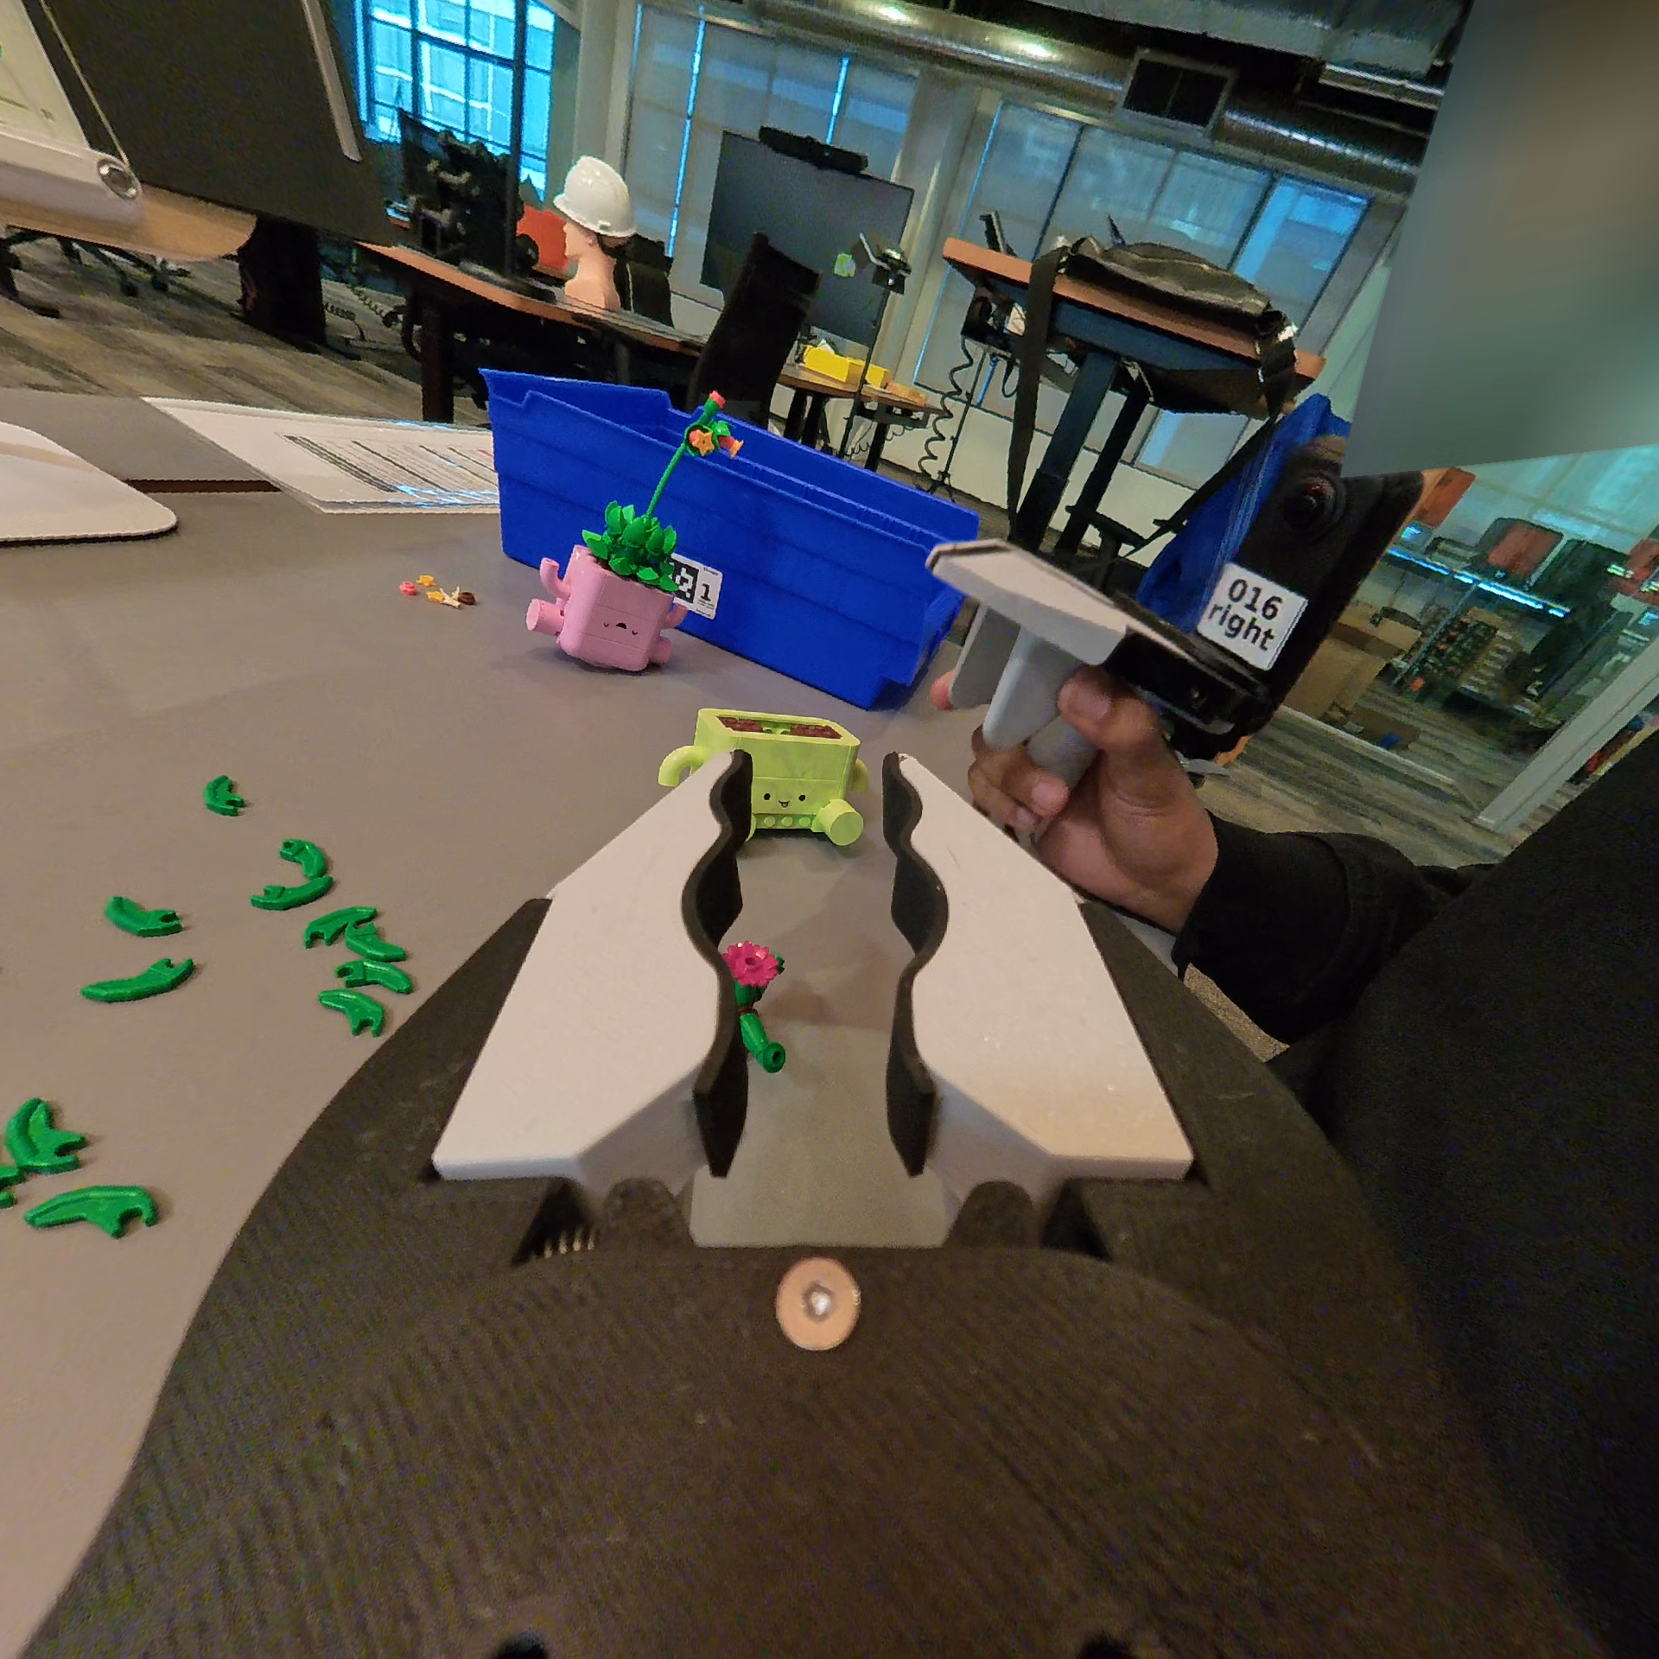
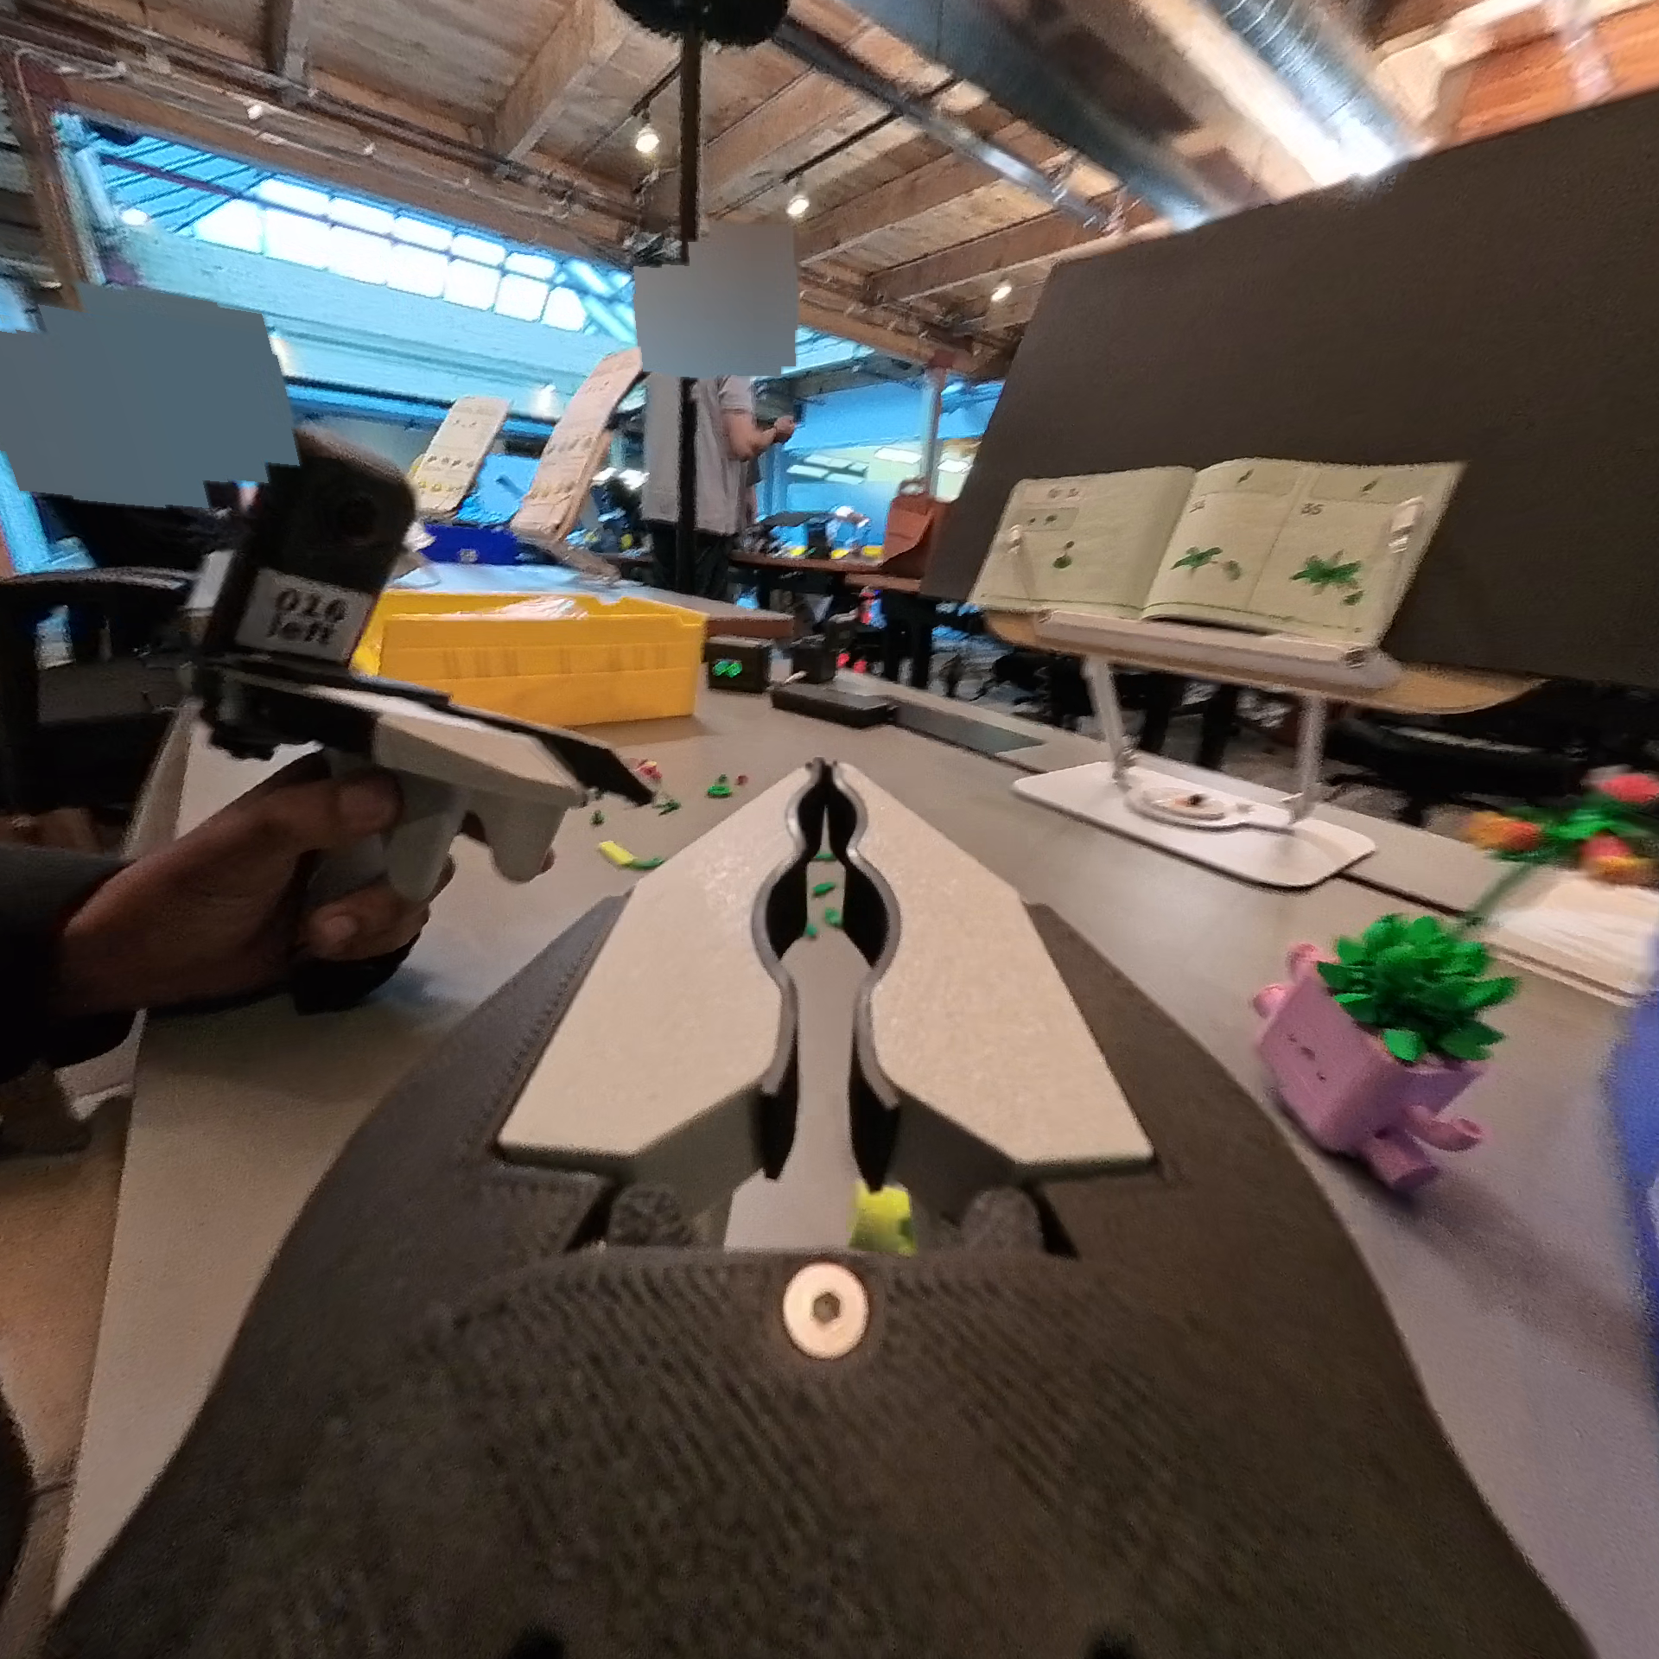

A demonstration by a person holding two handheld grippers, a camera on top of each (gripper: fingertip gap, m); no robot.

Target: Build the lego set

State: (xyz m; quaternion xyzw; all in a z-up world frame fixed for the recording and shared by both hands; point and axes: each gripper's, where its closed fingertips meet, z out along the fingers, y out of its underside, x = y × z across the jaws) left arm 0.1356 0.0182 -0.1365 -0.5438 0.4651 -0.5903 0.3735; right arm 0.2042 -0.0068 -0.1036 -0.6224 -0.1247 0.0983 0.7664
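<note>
My left gripper (image 1: 815, 772) is open and held low over the grey table (image 1: 404, 763). A small pink flower on a green stem (image 1: 754, 996) lies on the table between its fingers, close to the left pad. A lime green pot (image 1: 790, 776) stands just beyond the fingertips. My right gripper (image 2: 821, 772) is shut with nothing visible in it; it also shows in the left wrist view (image 1: 952, 566), held in a hand right of the lime pot. A bit of the lime pot (image 2: 884, 1216) shows under it. The left gripper shows at the left of the right wrist view (image 2: 628, 790).
A pink pot with a green plant and tall flower stalk (image 1: 610, 610) (image 2: 1364, 1068) stands by a blue bin (image 1: 790, 539). Several green leaf pieces (image 1: 350, 952) are scattered at left. An open instruction booklet on a stand (image 2: 1212, 548) and a yellow bin (image 2: 539, 655) stand farther off. There is about 9 centimeters between the tips of the two grippers.
</note>
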